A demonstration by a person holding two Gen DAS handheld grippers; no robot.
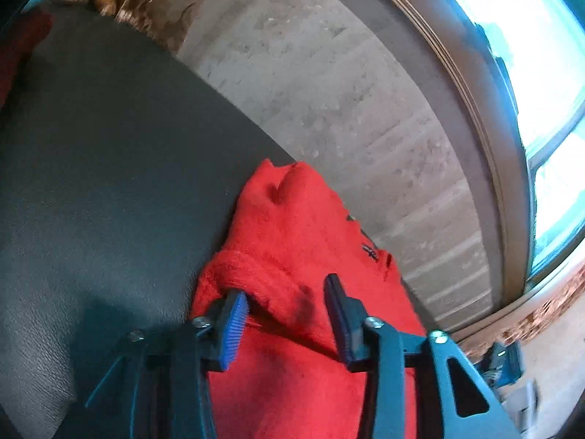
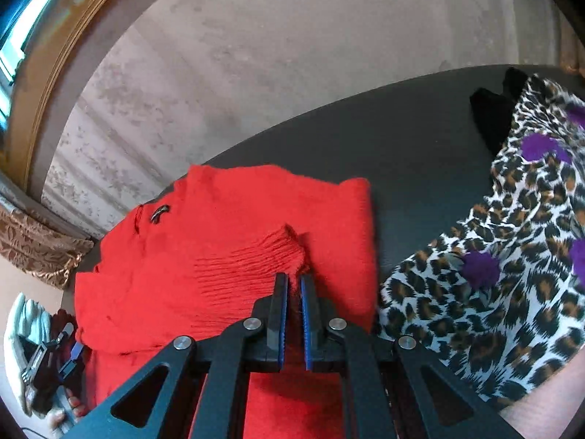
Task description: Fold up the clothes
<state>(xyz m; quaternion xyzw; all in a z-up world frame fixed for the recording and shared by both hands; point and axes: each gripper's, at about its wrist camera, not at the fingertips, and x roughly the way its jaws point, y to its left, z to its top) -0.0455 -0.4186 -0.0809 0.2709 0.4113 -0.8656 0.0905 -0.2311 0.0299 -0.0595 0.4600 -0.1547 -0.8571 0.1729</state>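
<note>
left wrist view shows your left gripper [image 1: 285,303] with its blue-padded tongs standing apart over the fuzzy red knitted sweater [image 1: 292,241], a raised fold of the knit lying between them; the pad at nine o'clock touches the fold's edge, the other stands clear of it. you have no grip there. the sweater lies on the dark grey textured tabletop [image 1: 109,168], along its edge toward three o'clock, with a small dark emblem [image 1: 370,250] on the cloth near that edge. beyond the edge you see pale worn flooring [image 1: 329,84] and a bright window [image 1: 541,36] at two o'clock.

right wrist view shows your right gripper [image 2: 293,281] with its tongs drawn together on a thin pinch of the sweater's ribbed cuff [image 2: 252,256], which spreads toward ten o'clock. at three o'clock of the sweater, just beside it, lies a leopard-print cloth with purple spots [image 2: 512,241], and a black garment [image 2: 493,113] sits at one o'clock. your left gripper appears at eight o'clock in this view.
</note>
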